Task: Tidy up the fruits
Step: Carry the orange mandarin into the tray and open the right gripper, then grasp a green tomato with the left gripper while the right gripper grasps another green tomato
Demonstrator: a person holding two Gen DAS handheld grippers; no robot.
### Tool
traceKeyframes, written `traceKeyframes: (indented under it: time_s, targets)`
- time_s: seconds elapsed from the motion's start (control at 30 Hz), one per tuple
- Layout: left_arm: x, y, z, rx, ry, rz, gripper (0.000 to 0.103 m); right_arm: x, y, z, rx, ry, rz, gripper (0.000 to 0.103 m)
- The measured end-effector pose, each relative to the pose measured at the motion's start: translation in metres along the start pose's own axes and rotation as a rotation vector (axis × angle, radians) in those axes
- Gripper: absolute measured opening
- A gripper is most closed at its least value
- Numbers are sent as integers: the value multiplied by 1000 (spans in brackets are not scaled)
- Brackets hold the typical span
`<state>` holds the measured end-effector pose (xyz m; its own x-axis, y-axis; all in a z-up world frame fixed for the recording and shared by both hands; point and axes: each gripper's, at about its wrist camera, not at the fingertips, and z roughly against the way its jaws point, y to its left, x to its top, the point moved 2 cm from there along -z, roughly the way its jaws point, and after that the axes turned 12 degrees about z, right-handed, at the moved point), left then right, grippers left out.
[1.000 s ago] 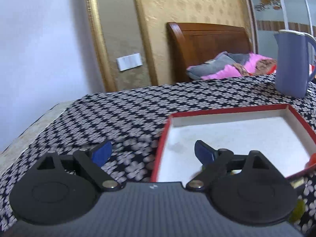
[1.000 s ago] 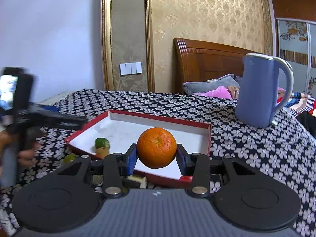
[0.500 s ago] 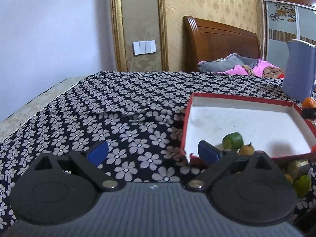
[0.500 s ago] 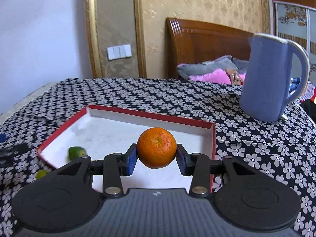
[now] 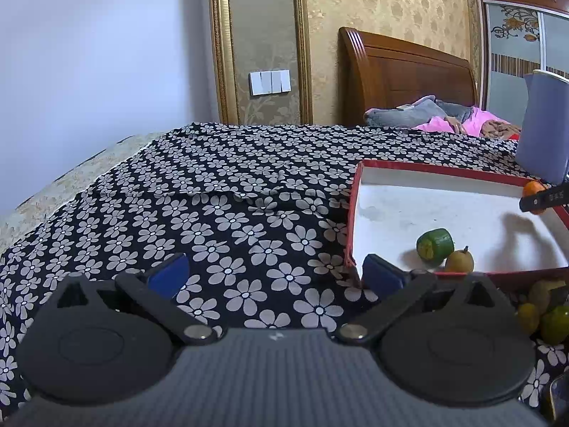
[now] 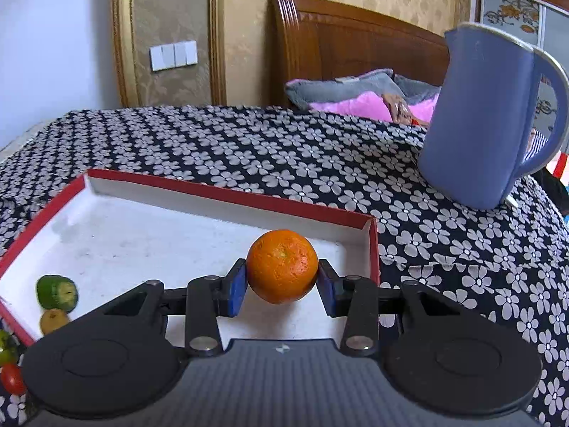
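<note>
Above the far right corner of the red tray, my right gripper pinches the orange between both pads, ready to set it down, while my left gripper waits wide open over the flowered cloth.

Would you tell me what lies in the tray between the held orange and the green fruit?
Only bare white tray floor. The right wrist view shows nothing lying between the orange in the right gripper and the green fruit.
</note>
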<state>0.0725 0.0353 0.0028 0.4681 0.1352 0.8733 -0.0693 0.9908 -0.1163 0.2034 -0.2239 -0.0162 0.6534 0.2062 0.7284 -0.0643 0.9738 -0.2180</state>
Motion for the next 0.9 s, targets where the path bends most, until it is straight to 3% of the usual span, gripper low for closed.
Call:
traceKeyframes:
  time_s: [0.13,0.23,0.27,0.43,0.63,0.77,0.9]
  targets:
    - [0,1,2,-2,-3,1,103,0,8,-5,-35,25,62,42]
    - [0,2,3,0,0,5,103,1,6,2,-50,4,45,57]
    - [-1,3,3,0,1,8,103,1,6,8,-57,-13,43,58]
    - [-1,8,8,-15,-8,37,103,-4,4,65,-50,-146,16,58]
    - [-3,9,13,-35,-7,55,103,-42,23,136,36,-265,19,58]
    - [-5,9,17,-41,-14,52,103,-75,46,156,97,-261,34,58]
    - [-5,10,19,-50,-11,55,103,-96,70,151,111,-198,90,58]
